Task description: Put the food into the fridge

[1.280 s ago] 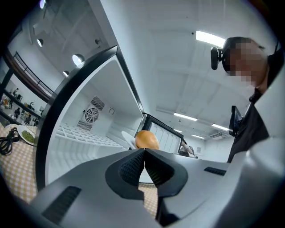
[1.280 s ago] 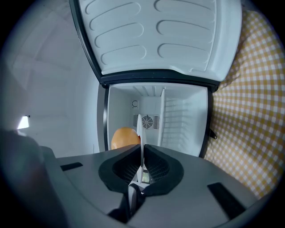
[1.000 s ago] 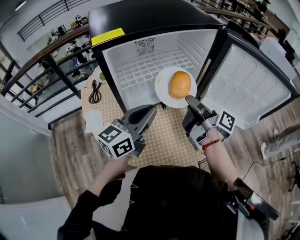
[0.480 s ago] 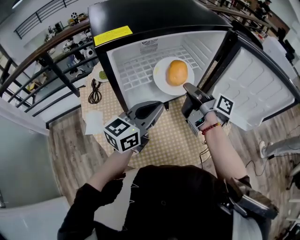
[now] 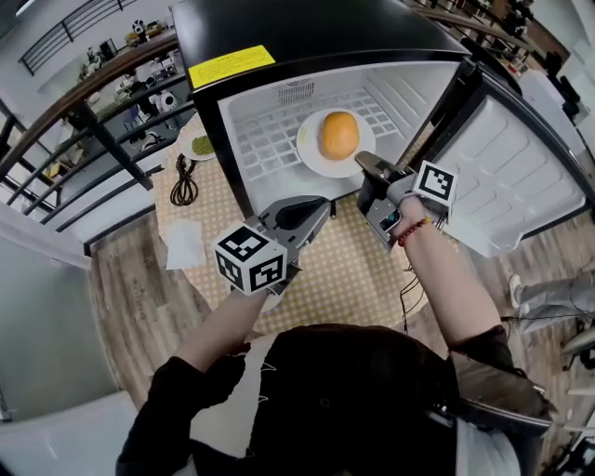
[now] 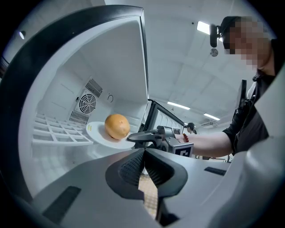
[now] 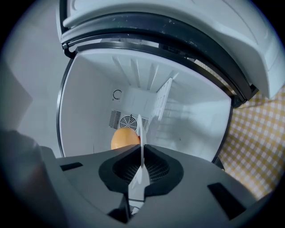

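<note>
I record two grey moulded units, left gripper (image 5: 319,208) and right gripper (image 5: 363,162), with black ribbed pads (image 6: 132,167), each carrying a black-and-white marker cube (image 5: 249,261). Black top (image 5: 353,400) worn; red bead bracelet (image 5: 410,230) on right wrist.

The fridge (image 5: 307,28) showed a glossy black shell over a smooth white plastic lining, its shelf (image 5: 270,139) a white-coated grid. The plate (image 5: 309,151) looked smooth and white with a slight sheen, possibly ceramic, under a round orange food (image 5: 338,135) with a matt, finely dimpled skin. The left gripper (image 5: 323,204) and right gripper (image 5: 362,160) wore matt grey plastic with ribbed black pads (image 6: 132,167), above a checked cloth (image 5: 344,270) and a wood-look plank floor (image 5: 130,288).
</note>
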A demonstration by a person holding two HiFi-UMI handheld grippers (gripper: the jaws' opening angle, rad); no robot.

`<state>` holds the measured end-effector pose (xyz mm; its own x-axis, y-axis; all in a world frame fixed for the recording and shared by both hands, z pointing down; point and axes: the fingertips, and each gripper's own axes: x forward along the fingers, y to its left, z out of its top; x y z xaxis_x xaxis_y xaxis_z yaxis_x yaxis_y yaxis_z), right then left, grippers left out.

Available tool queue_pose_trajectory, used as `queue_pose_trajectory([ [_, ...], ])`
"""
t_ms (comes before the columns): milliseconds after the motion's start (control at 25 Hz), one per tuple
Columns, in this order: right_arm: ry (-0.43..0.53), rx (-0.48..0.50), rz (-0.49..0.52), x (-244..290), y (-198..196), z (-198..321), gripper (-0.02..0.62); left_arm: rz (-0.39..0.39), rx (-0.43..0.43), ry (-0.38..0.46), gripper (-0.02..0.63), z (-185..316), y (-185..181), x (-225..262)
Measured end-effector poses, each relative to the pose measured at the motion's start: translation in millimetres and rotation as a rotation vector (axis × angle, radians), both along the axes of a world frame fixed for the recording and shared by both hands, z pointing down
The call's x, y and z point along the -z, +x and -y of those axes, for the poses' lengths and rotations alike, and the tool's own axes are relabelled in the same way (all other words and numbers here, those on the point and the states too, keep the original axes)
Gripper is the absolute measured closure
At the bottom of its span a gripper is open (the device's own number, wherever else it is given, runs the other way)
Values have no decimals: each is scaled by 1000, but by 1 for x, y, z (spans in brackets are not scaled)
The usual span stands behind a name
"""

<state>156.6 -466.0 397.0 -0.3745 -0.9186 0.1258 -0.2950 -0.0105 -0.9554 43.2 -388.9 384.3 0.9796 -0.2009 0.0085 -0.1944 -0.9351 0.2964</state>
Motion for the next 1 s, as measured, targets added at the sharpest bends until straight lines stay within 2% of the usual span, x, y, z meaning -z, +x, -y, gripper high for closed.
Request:
queue_pose_trajectory([
  [400, -44, 6, -75, 8, 1, 34, 571, 27, -17, 10, 594, 14, -2, -4],
  [800, -69, 46, -239, 8, 7, 50, 569, 18, -33, 16, 594, 7, 3, -6],
  [1000, -78, 65, -251, 8, 6, 56, 568, 12, -33, 21, 594, 5, 5, -1],
])
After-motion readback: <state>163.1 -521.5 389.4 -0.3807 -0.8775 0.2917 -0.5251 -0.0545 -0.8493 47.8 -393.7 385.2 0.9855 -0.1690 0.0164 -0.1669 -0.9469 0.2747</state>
